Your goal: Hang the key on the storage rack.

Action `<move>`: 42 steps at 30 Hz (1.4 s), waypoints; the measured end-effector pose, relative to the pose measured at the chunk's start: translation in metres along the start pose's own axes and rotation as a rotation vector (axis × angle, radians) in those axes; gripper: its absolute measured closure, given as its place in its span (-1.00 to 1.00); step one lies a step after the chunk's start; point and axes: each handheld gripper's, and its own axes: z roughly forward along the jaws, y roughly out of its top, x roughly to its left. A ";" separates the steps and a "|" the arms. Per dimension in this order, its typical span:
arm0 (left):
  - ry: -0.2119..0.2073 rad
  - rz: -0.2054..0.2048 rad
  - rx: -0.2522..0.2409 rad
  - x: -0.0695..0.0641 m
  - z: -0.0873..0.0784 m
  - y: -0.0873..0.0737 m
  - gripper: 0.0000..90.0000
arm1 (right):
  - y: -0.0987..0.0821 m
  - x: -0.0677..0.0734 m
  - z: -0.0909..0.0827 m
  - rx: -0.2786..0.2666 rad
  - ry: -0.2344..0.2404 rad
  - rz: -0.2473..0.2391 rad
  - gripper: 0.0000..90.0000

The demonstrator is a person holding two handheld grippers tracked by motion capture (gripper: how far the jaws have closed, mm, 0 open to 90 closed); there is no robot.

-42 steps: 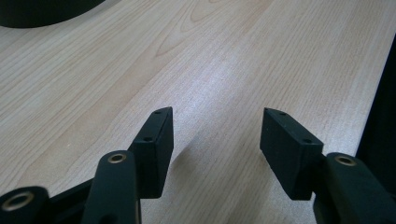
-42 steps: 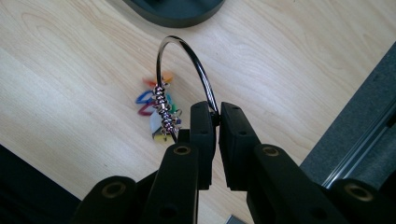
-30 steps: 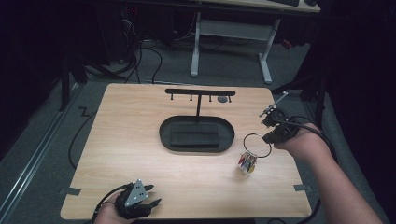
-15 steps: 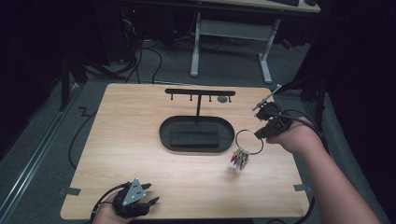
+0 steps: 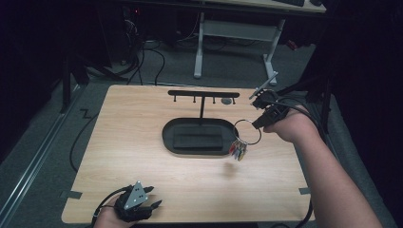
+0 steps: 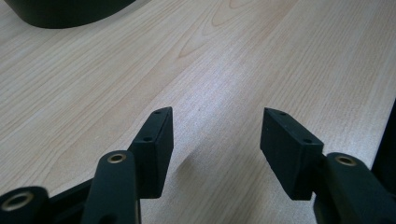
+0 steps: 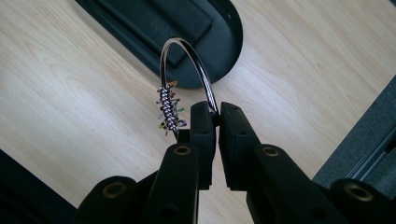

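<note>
Right claw pinching key ring; tags blurred; left claw agape.

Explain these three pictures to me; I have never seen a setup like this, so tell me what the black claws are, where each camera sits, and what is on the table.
A person sits at a wooden table with a hand-held two-jaw gripper in each hand. The wide picture comes from a camera overhead; the two close-ups come from cameras riding on the grippers, looking along their black jaws.

On the table stands a black rack with small hooks, rising from an oval base.

The right gripper is shut on a metal ring that carries a bunch of small coloured tags; in the high view the ring hangs above the table beside the base.

The left gripper rests near the table's front edge, jaws open, holding nothing.
</note>
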 end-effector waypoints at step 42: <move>-0.019 0.004 0.013 0.004 0.001 -0.004 0.00 | 0.076 -0.046 0.052 -0.036 -0.026 0.091 0.88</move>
